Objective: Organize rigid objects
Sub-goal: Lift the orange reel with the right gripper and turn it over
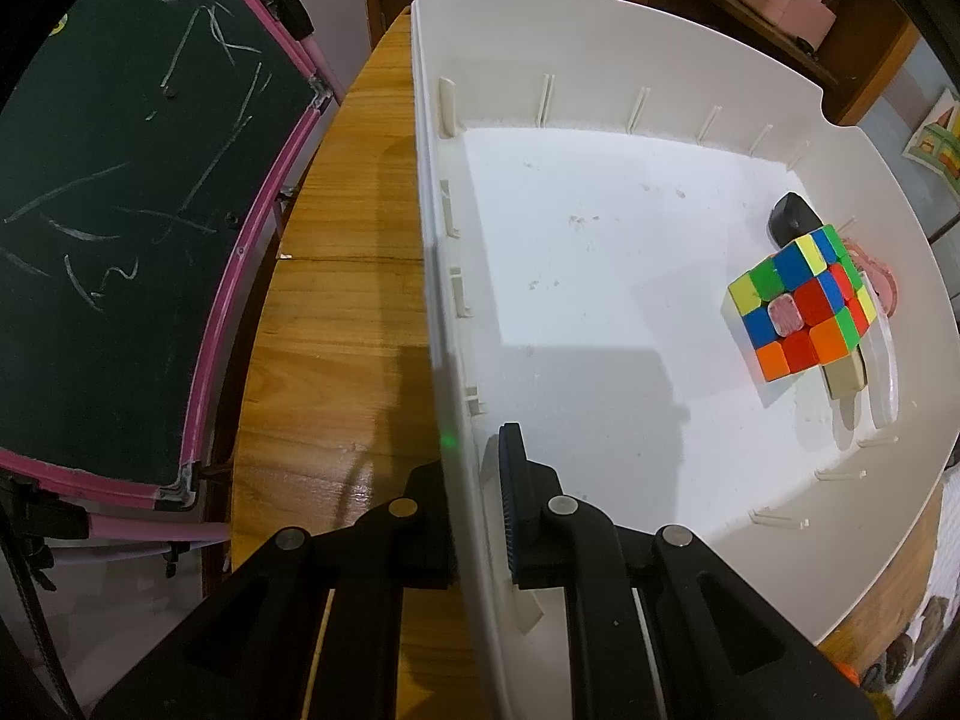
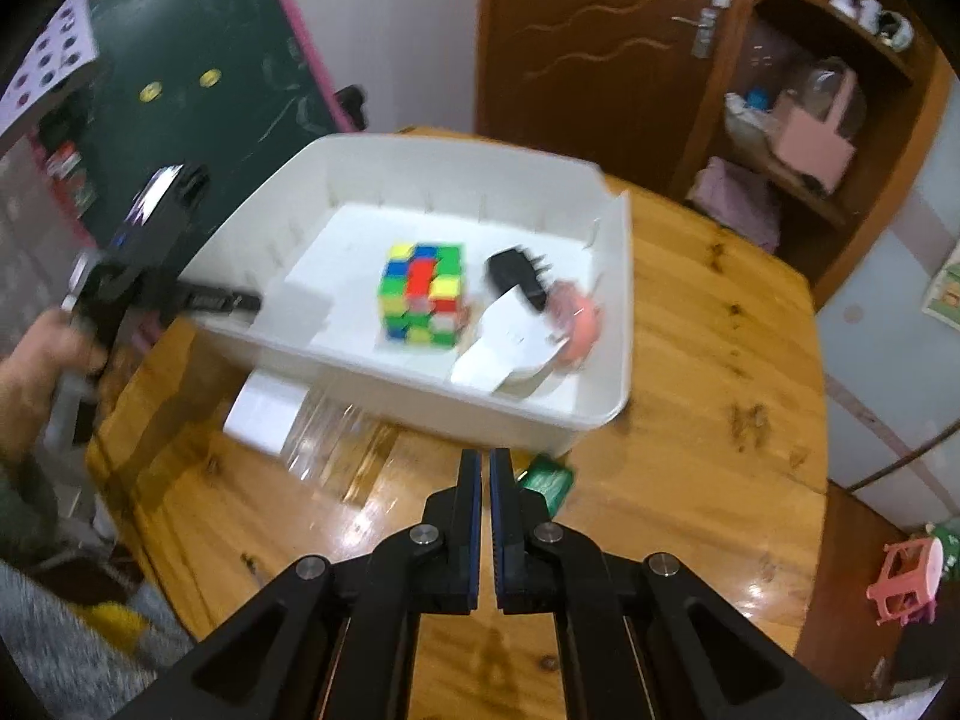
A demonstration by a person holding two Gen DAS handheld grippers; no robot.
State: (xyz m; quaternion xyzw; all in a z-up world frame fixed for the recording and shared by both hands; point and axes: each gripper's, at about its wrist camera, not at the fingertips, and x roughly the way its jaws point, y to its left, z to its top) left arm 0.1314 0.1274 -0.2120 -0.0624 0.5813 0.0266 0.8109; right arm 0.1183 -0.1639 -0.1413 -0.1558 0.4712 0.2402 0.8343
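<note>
My left gripper is shut on the left wall of a white plastic bin, one finger inside and one outside. Inside the bin, at its right end, sits a scrambled colour cube, with a black object behind it, a pink object beside it and a beige flat piece under it. In the right wrist view my right gripper hangs shut and empty over the wooden table, just in front of the bin. The cube, black object and pink object lie inside.
A small green object lies on the table by the bin's front wall. A white box and a clear plastic item sit at the bin's front left. A hand holds the left gripper. A chalkboard stands left of the table.
</note>
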